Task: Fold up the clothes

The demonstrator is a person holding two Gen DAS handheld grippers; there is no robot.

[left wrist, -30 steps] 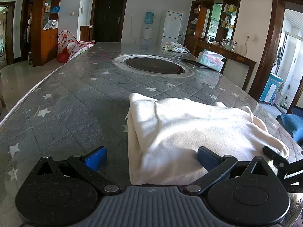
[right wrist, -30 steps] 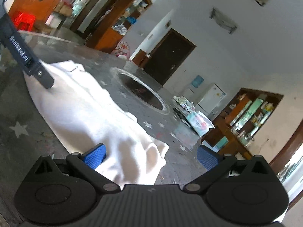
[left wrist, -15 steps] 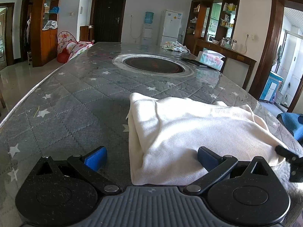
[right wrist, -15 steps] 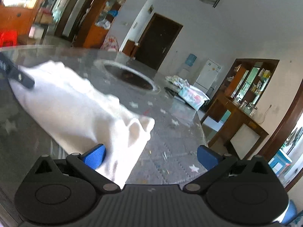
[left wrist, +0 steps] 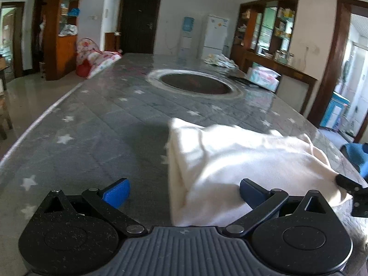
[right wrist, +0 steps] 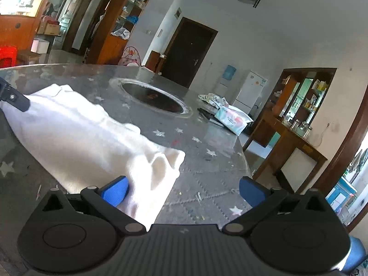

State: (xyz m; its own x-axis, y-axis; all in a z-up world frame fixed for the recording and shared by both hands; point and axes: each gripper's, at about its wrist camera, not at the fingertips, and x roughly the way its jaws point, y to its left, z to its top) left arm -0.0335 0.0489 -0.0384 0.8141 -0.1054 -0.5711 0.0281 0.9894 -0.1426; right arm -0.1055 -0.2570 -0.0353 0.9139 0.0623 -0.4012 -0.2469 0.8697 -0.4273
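Observation:
A folded cream-white garment (left wrist: pixel 243 161) lies on the grey star-patterned table (left wrist: pixel 96 124). My left gripper (left wrist: pixel 182 192) is open at the garment's near left corner, and the folded edge runs between its blue pads (left wrist: pixel 116 192). In the right wrist view the same garment (right wrist: pixel 80 138) stretches away to the left. My right gripper (right wrist: pixel 182 192) is open over its near right corner, with the left pad (right wrist: pixel 115 193) against the cloth. The other gripper's black tip shows at each view's edge.
A round dark inset (left wrist: pixel 195 85) sits in the middle of the table. Behind it lie a tissue pack (left wrist: pixel 264 78) and a crumpled cloth (left wrist: pixel 218 59). A wooden sideboard (right wrist: pixel 296 142) stands past the table's right edge, and a blue seat (left wrist: pixel 355 154) is at the near right.
The left view has shifted left, so the garment sits further right in it. The right gripper has swung level and drawn toward the garment's right corner. Both stay open.

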